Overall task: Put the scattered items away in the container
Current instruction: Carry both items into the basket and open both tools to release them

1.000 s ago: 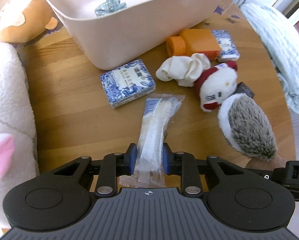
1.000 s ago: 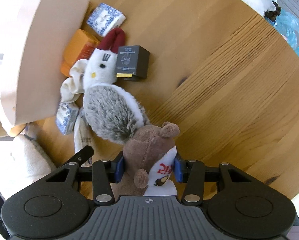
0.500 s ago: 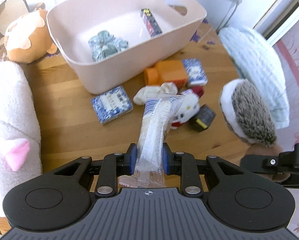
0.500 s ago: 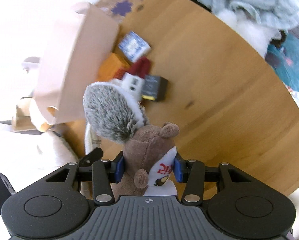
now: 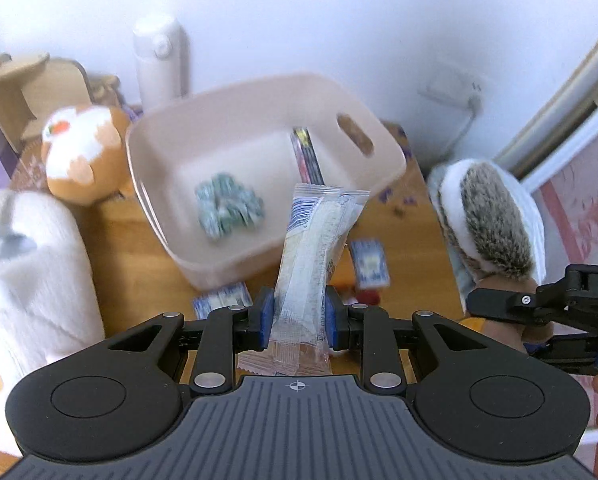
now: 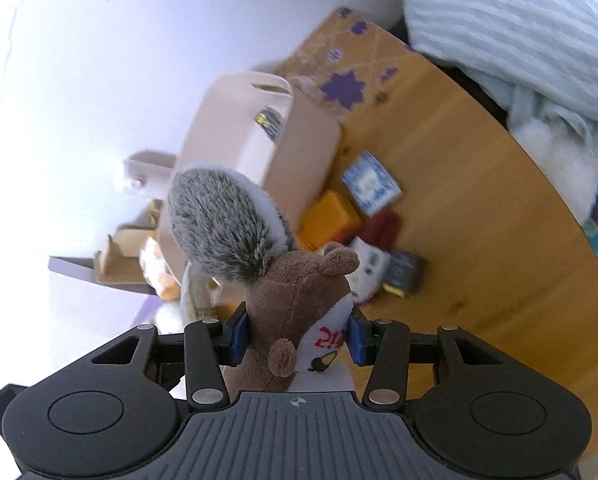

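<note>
Above the wooden table (image 5: 139,240), both tongs are raised, each carrying one item. The left tongs (image 5: 297,316) pinch a clear-wrapped packet (image 5: 315,248) near its lower end; the blue pads press on both sides. The packet stands up and away from the camera, and in the left view its top overlaps the near right part of the container (image 5: 259,152).

The right tongs (image 6: 297,338) are clamped on a brown plush squirrel (image 6: 295,320) at the body; its grey bushy tail (image 6: 223,228) points up and forward. In the left view the same toy (image 5: 495,224) shows at right, level with the container and beside its right wall.

The container is a pale pink tub with a handle slot (image 5: 355,134) in its right wall. Inside lie a blue-green crumpled item (image 5: 229,208), blurred, and a dark flat pack (image 5: 307,156) along the right wall.

Items on the table, right view:
- blue-and-white patterned packet (image 6: 371,188), just beside the tub
- orange bottle (image 6: 327,220), against the tub wall
- white plush with red bow (image 6: 373,256)
- small black box (image 6: 403,274), touching that plush

Left view: a second blue-patterned packet (image 5: 221,304) lies at the tub's near wall. An orange-and-white plush (image 5: 83,156) sits left of the tub, and a white flask (image 5: 159,60) stands behind.
</note>
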